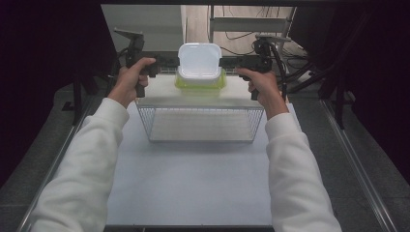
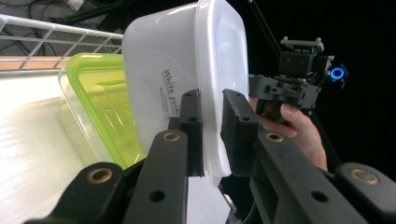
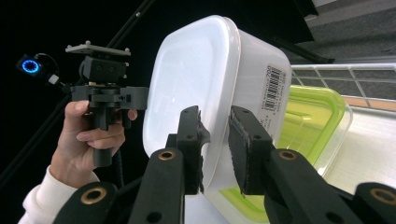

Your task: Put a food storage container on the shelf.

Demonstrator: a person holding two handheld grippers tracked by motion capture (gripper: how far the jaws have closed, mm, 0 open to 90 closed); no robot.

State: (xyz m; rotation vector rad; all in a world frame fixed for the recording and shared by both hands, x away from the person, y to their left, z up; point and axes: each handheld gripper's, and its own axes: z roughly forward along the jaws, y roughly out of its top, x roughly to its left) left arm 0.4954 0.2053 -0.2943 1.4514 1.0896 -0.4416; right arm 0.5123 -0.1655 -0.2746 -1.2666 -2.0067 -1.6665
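A white lidded container (image 1: 199, 60) rests tilted on a clear container with a green lid (image 1: 200, 86) at the table's far side. My left gripper (image 1: 175, 63) comes in from the left and my right gripper (image 1: 224, 62) from the right. In the left gripper view, my left gripper (image 2: 212, 135) is shut on the white container's (image 2: 159, 70) lid rim, above the green-lidded container (image 2: 107, 107). In the right gripper view, my right gripper (image 3: 217, 149) straddles the opposite rim of the white container (image 3: 191, 79) with a slightly wider gap, its pads loose beside it.
A wire basket (image 1: 145, 118) stands just in front of the two containers, its bottom bare. The white table (image 1: 193, 183) stretches toward me between the person's white sleeves. Cables and dark frame posts stand behind the table.
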